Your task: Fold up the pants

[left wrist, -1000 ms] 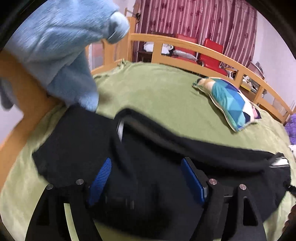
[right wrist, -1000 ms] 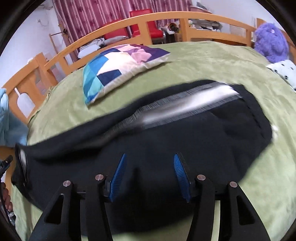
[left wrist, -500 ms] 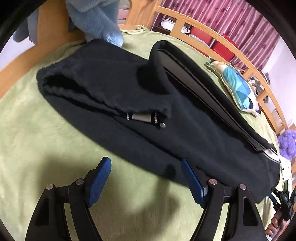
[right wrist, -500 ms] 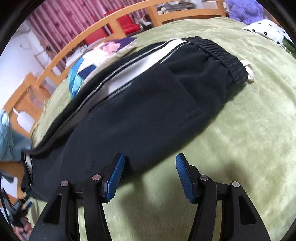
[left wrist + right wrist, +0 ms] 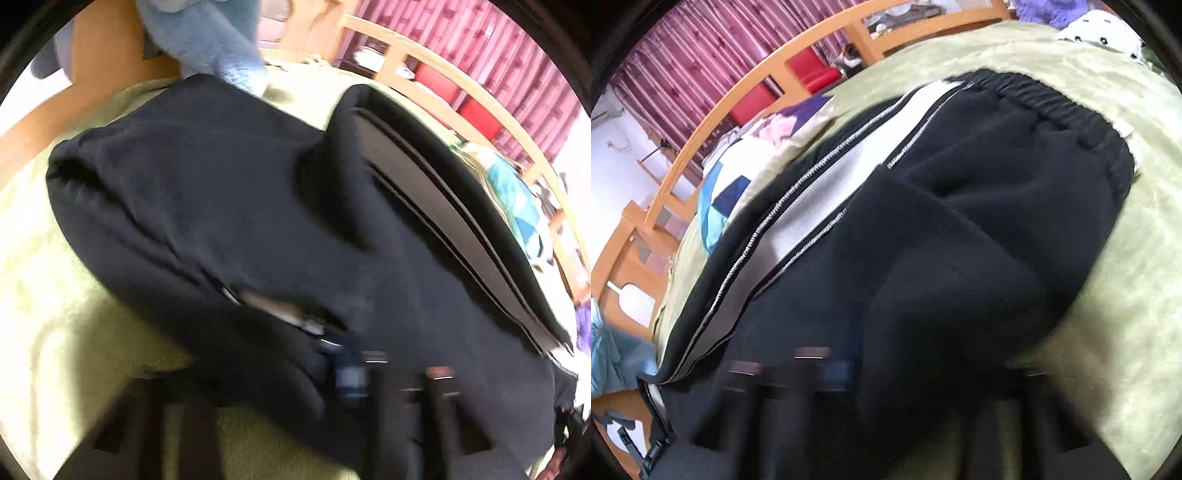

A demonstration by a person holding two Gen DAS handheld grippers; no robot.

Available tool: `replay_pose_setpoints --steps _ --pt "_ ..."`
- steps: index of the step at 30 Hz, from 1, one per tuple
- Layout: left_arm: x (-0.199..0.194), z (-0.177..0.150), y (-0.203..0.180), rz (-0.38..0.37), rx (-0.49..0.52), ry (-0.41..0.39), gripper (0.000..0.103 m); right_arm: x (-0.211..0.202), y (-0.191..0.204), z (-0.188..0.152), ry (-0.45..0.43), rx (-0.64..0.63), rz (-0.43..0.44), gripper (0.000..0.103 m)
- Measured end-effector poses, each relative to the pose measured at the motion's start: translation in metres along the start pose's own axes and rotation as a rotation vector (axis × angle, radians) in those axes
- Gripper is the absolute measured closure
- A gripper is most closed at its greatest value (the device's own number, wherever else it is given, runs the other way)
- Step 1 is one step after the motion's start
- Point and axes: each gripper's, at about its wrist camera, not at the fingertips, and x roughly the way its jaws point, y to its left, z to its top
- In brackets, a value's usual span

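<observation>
Black pants (image 5: 258, 206) with a white side stripe (image 5: 820, 206) lie folded lengthwise on a green bedspread (image 5: 55, 295). The leg ends are in the left wrist view; the elastic waistband (image 5: 1071, 107) is in the right wrist view. My left gripper (image 5: 280, 384) is pushed into the near edge of the leg ends; both frames are blurred. One blue pad (image 5: 349, 376) shows against the fabric, the other is hidden by cloth. My right gripper (image 5: 923, 373) is pushed into the near edge by the hip, one pad (image 5: 842, 369) faintly visible. I cannot tell how the jaws of either stand.
A patchwork pillow (image 5: 738, 177) lies beyond the pants. A wooden bed rail (image 5: 443, 74) curves around the far side. A light blue cloth (image 5: 207, 40) hangs over the rail by the leg ends. A spotted white item (image 5: 1097, 26) lies at the far right.
Both grippers have moved forward onto the near edge of the pants, and the fabric now covers much of the fingers. The pants lie where they were half a second ago.
</observation>
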Motion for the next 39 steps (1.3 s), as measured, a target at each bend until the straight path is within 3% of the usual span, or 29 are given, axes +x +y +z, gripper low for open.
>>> replay_pose_setpoints --steps 2,8,12,18,21,24,27,30,32,36,39 --pt "-0.011 -0.003 0.001 -0.035 0.028 0.01 0.093 -0.016 -0.004 -0.002 -0.025 0.02 0.01 0.09" --pt "-0.068 -0.037 0.007 -0.074 0.029 0.007 0.094 -0.075 -0.017 -0.022 -0.04 0.036 0.01 0.091" --pt "-0.111 -0.092 0.022 -0.092 0.048 0.048 0.094 -0.136 -0.044 -0.048 -0.047 0.016 -0.031 0.091" --pt "-0.173 -0.181 0.044 -0.18 0.117 0.098 0.093 -0.226 -0.124 -0.098 -0.029 0.006 -0.096 0.091" --pt "-0.186 -0.204 0.045 -0.155 0.205 0.107 0.089 -0.248 -0.156 -0.117 0.03 0.017 -0.138 0.083" --pt "-0.193 -0.202 0.055 -0.164 0.208 0.146 0.083 -0.255 -0.168 -0.129 0.132 0.036 -0.159 0.076" --pt "-0.214 -0.2 0.068 -0.174 0.224 0.153 0.075 -0.278 -0.156 -0.147 0.116 -0.033 -0.24 0.069" --pt "-0.236 -0.2 0.076 -0.179 0.259 0.107 0.067 -0.306 -0.14 -0.157 0.059 -0.12 -0.287 0.066" --pt "-0.248 -0.198 0.079 -0.183 0.282 0.056 0.051 -0.319 -0.125 -0.159 0.01 -0.148 -0.274 0.061" --pt "-0.254 -0.189 0.063 -0.193 0.332 -0.001 0.045 -0.323 -0.086 -0.158 -0.065 -0.182 -0.159 0.057" --pt "-0.245 -0.192 0.039 -0.184 0.381 -0.02 0.038 -0.303 -0.052 -0.158 -0.065 -0.211 -0.077 0.057"
